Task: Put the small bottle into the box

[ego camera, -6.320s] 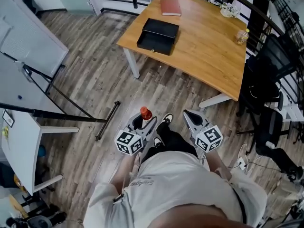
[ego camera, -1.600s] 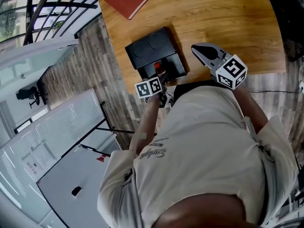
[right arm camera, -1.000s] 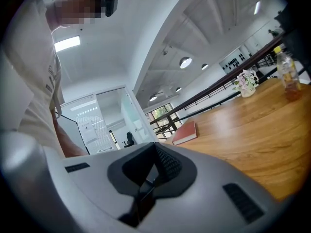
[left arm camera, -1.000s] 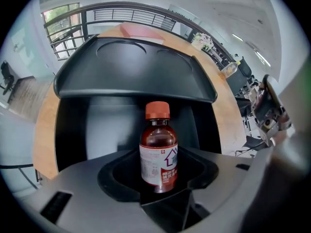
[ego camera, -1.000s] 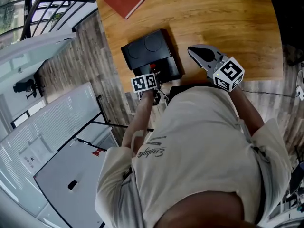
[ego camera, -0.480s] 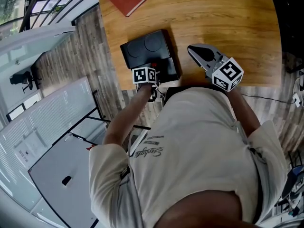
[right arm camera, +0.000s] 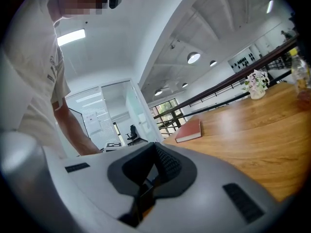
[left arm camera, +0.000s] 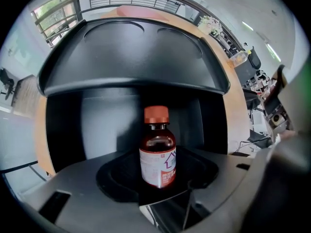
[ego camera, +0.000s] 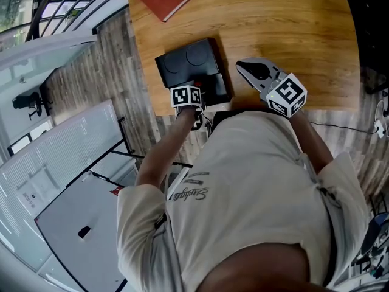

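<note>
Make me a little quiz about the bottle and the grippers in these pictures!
1. True or false: the right gripper holds the small brown glass bottle.
2. What colour is the bottle's cap? A blue, B red, C green.
3. Fill in: the lid of the black rectangular box is ___ (open or closed).

Key: 1 false, the left gripper is shut on it, the right one is shut on nothing. 2 B. 3 open.
</note>
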{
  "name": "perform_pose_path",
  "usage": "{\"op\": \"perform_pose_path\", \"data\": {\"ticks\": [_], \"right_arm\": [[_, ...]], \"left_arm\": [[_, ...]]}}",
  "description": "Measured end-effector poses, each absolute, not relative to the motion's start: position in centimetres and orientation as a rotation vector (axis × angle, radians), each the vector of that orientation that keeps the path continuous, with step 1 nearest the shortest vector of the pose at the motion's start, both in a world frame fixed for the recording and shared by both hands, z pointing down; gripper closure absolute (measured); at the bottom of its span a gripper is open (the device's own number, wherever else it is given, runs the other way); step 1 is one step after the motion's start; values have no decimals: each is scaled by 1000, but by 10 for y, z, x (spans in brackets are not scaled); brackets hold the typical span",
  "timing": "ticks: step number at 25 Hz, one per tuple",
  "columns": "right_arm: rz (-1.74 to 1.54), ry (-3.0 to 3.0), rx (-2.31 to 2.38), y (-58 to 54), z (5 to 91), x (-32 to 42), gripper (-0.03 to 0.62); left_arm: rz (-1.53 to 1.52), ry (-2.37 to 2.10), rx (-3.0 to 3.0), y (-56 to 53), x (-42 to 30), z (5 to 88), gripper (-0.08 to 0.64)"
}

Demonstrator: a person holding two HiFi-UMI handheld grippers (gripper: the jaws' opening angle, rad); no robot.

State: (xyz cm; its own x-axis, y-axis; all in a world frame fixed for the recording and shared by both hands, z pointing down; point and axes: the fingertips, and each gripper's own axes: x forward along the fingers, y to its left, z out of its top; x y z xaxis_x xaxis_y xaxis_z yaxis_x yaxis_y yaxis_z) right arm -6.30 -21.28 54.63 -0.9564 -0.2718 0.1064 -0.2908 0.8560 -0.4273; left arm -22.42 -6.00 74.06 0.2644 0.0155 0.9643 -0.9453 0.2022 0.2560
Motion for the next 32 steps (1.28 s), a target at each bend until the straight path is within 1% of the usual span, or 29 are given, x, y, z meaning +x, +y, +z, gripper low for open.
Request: {"op": "perform_pose_path", "data": {"ticks": [11,13,19,20,23,25,27,32], "right_arm": [[665,-2964,413,-191,554,-73,598],[680,-2951,406,-184,554,-80,598],[659,-2920,383,-177,547,-99,598],[653,-2915,396,-177,544,-103,597],[675,-2910,484,-179,527,-108,598],[684,-2906,544,-184,518,-108,598],[654,-2890,565,-189,513,-111,597],[581,-2825,614,-201,510,-118,598]], "left_arm": [[870,-1277,1277,-71,-229,737,325],[830,-1341,1284,-71,-236,727,348],[678,-1400,1327,-69,-239,702,379],[647,-1394,1339,-68,-239,698,389],[538,-1366,1376,-63,-241,682,451],[470,-1358,1403,-66,-244,673,463],[426,-1364,1451,-74,-249,660,497],[302,-1325,1626,-99,-249,615,514]]}}
